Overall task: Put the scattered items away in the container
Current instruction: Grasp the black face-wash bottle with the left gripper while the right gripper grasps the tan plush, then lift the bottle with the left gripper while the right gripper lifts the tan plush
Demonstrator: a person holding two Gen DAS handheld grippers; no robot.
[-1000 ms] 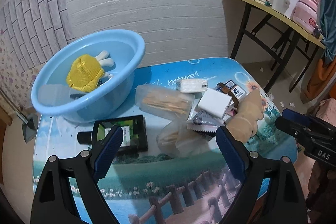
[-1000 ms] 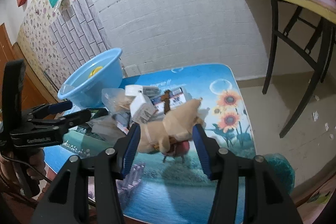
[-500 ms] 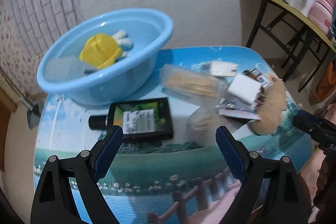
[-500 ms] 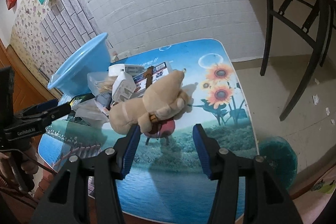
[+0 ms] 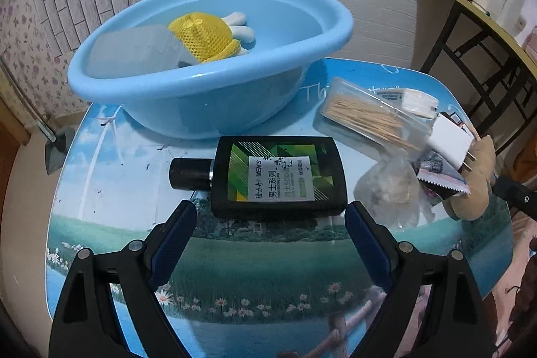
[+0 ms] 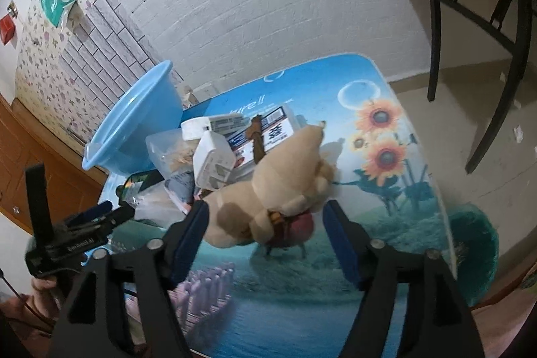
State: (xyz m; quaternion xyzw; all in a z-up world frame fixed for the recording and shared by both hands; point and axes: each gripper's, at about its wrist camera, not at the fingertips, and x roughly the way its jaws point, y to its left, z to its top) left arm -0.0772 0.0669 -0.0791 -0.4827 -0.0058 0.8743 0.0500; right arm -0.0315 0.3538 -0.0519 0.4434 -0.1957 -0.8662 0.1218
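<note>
Blue basin (image 5: 208, 83) already holds two items. Left gripper (image 5: 270, 230), fingers spread and empty, nears the black bottle (image 5: 278, 178) beside it. Right gripper (image 6: 265, 223) is opening around a plush toy (image 6: 278, 187). Next: pinch the bottle.

We see a glossy black plastic bottle (image 5: 278, 178) just ahead of the left jaws, a smooth blue plastic basin (image 5: 214, 103) beyond it, and a soft tan plush toy (image 6: 285, 187) between the right jaws.
</note>
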